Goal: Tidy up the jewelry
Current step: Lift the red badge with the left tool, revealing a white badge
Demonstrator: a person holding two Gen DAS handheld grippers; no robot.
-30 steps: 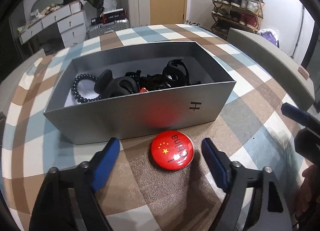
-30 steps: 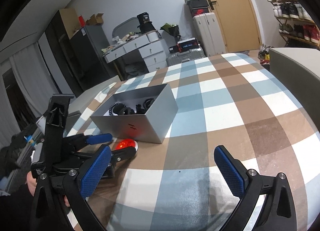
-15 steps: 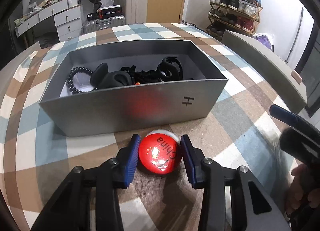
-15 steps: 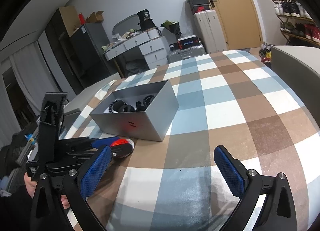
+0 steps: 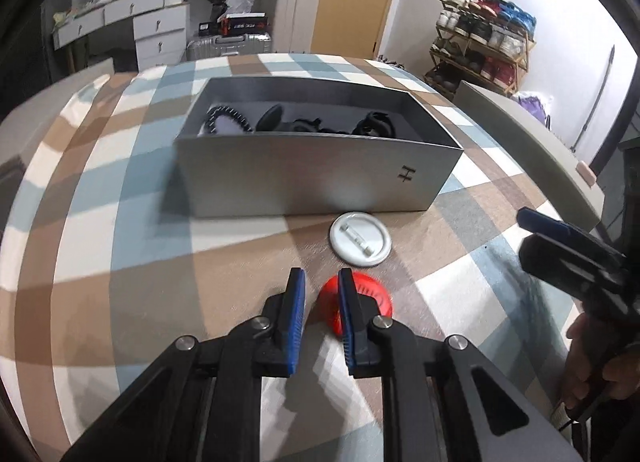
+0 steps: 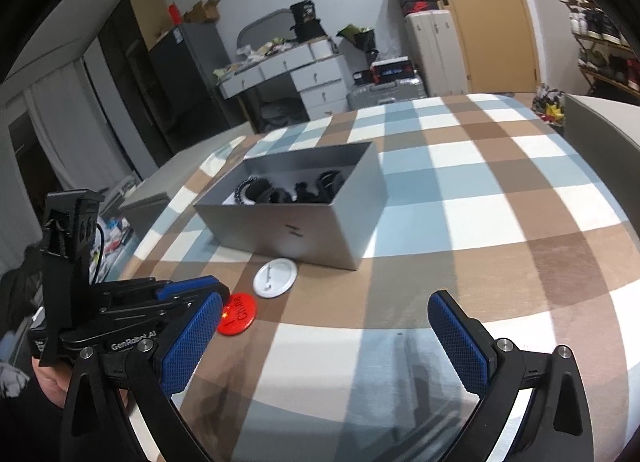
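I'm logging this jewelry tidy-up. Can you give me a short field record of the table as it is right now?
box: open grey box on the checked table
in box: black bead bracelet, black hair clips
outside box: red badge and white disc, lying apart in front of the box
left gripper: fingers closing, nothing between them; the badge is just outside one finger
right gripper: open, empty

I take the box (image 5: 320, 178) on the table (image 6: 500, 198) as my landmark; in it lie a bead bracelet (image 5: 226, 120) at its left end and hair clips (image 5: 376, 124) to the right; before it, nearer me, lies a disc (image 5: 360, 238); nearer still, the badge (image 5: 370, 298), beside my left gripper (image 5: 320, 294).
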